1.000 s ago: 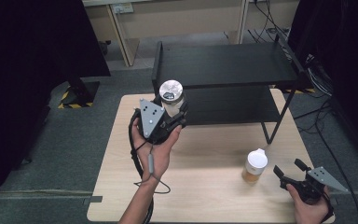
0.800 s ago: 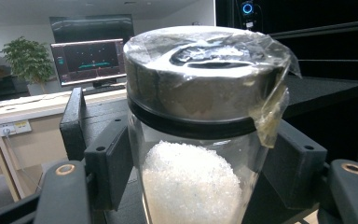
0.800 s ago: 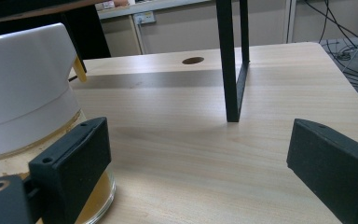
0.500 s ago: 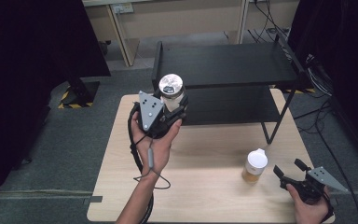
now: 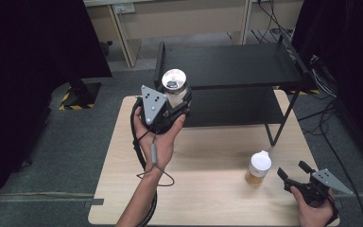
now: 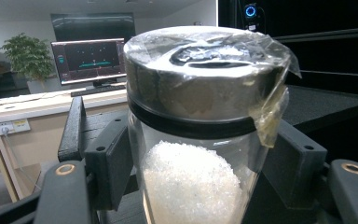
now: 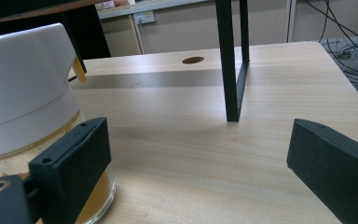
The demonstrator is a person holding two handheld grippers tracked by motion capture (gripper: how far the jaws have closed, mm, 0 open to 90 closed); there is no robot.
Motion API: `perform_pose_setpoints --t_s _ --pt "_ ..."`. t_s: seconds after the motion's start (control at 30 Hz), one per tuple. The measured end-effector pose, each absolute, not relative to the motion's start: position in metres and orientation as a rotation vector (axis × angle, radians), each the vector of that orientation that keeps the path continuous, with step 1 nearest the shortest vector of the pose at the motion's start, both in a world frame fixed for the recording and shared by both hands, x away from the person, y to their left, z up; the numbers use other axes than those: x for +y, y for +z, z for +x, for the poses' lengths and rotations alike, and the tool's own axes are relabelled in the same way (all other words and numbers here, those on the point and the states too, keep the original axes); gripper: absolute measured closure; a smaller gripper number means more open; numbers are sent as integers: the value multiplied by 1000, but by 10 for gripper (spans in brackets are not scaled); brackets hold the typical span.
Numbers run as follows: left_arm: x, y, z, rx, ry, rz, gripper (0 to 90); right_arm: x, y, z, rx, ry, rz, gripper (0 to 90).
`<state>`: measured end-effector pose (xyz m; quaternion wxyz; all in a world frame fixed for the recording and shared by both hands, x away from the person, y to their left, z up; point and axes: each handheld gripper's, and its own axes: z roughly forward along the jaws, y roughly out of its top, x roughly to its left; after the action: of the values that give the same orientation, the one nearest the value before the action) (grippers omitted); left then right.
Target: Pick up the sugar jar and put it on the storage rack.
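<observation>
Standing upright between the jaws of the left gripper [image 5: 174, 105], a glass jar [image 5: 175, 89] with a metal lid under clear plastic film is held in the air above the far left part of the wooden table [image 5: 208, 189], just in front of the black shelf unit [image 5: 231, 66]; in the left gripper view the jar [image 6: 200, 140] is part full of white crystals, and both black pads press on its glass sides, so the gripper is pinching the jar; the person's left hand [image 5: 160, 137] carries the gripper, whose grey plate faces up and whose cable loops down along the forearm. Near the table's right front, well apart from the held jar, a second jar [image 5: 258, 168] with a white cap and amber contents stands on the wood; the right gripper [image 5: 297, 176] lies just beside it, jaws spread wide with nothing between them; in the right gripper view the white-capped jar [image 7: 28, 93] sits outside the left jaw, and a leg of the shelf unit [image 7: 230, 70] stands on the table beyond.
</observation>
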<state>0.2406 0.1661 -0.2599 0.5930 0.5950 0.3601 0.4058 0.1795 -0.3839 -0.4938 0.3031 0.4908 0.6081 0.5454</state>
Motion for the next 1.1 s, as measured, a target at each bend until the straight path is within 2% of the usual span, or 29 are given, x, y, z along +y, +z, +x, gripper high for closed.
perform_pose_setpoints --t_s 0.63,1.1 --pt "165 -250 246 846 933 1372 311 -384 -494 179 1611 1445 1300 62" --pt "161 -230 264 878 958 1370 311 -384 -494 180 1613 1447 1301 62"
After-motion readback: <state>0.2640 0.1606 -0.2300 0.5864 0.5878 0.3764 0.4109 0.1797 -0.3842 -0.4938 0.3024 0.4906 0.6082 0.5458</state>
